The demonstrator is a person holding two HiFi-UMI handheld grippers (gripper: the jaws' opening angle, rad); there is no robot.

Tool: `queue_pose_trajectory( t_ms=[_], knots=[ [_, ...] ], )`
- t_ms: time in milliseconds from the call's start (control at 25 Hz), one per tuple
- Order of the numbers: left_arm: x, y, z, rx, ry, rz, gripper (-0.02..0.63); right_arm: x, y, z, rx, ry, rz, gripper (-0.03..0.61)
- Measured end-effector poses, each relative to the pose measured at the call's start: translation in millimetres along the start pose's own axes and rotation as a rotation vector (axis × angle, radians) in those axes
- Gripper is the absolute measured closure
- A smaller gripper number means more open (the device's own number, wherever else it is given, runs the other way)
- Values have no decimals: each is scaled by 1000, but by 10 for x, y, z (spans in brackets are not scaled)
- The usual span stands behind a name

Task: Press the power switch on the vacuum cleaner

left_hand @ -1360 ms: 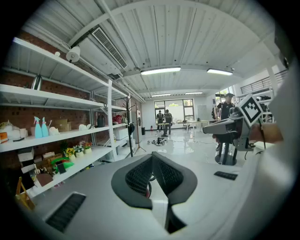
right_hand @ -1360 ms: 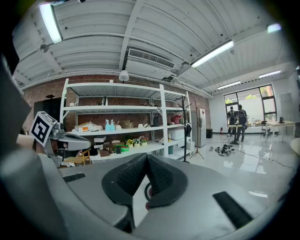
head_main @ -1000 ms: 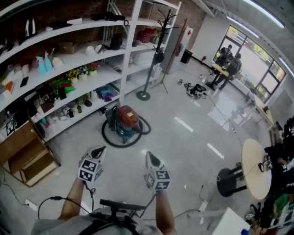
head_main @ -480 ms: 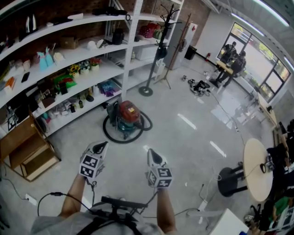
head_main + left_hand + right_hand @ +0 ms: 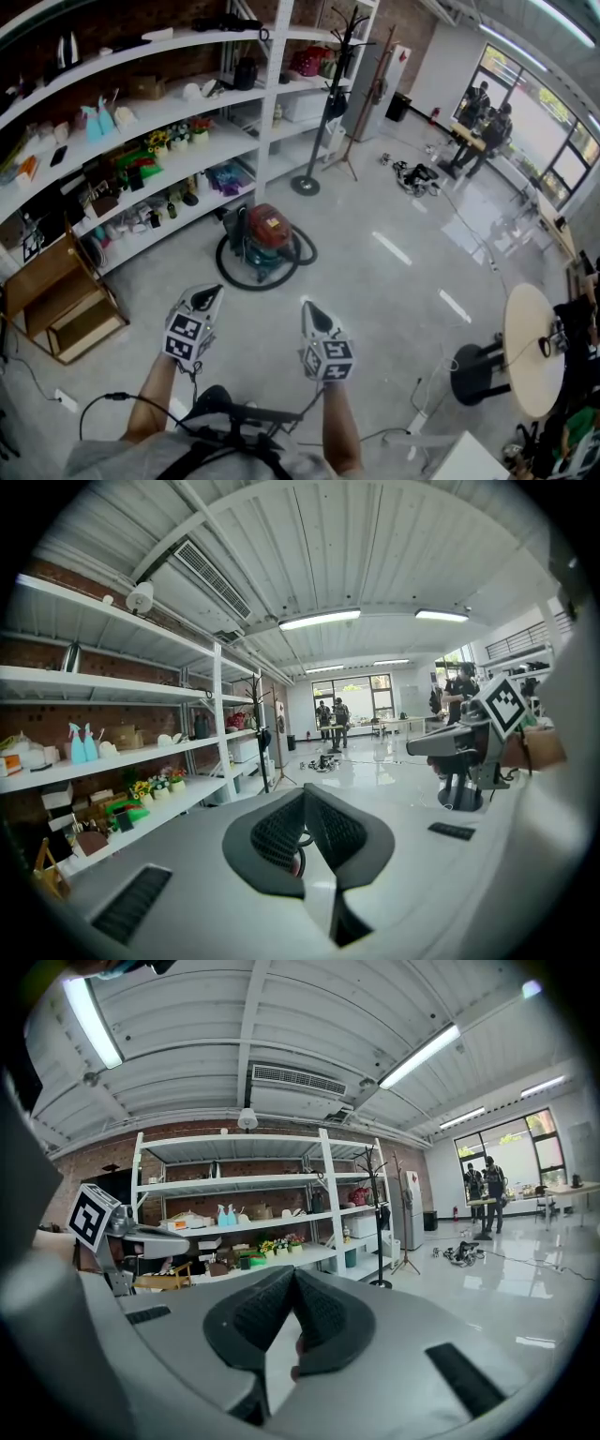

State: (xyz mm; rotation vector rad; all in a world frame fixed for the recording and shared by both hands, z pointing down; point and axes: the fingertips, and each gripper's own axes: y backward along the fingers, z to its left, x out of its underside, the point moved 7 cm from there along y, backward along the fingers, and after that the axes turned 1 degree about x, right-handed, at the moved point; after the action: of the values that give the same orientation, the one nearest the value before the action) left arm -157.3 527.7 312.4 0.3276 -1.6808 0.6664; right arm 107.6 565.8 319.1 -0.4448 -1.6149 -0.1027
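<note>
Both grippers are held out low in front of the person, side by side and apart. The left gripper (image 5: 207,299) has its jaws pressed together with nothing between them, as its own view shows, and the right gripper (image 5: 308,315) is likewise closed and empty. The vacuum (image 5: 264,237), with a red top, a teal body and a black hose (image 5: 232,275) looped round it on the floor (image 5: 394,281), stands ahead of the two jaw tips, roughly between their lines and well apart from both. Beyond it and off to the left of the left gripper runs a long white shelf unit (image 5: 141,117) crowded with small goods. A coat stand (image 5: 319,112) rises ahead, past the vacuum. Far to the right of the right gripper is a round table (image 5: 530,352), and people (image 5: 489,120) stand at the distant window.
</note>
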Motion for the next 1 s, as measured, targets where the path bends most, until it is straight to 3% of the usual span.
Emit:
queue_pose_trajectory(
  t_ms=[440,720,1000],
  knots=[
    [-21,-182,-32,5,-31,21,607,48,-123,-137,-2,-28,1,566],
    [-2,-479,211,30,-10,44,607,-7,-440,-191,7,-25,8,566],
    [-110,-894,596,44,-18,12,607,-135,-916,-255,18,-22,27,566]
  ],
)
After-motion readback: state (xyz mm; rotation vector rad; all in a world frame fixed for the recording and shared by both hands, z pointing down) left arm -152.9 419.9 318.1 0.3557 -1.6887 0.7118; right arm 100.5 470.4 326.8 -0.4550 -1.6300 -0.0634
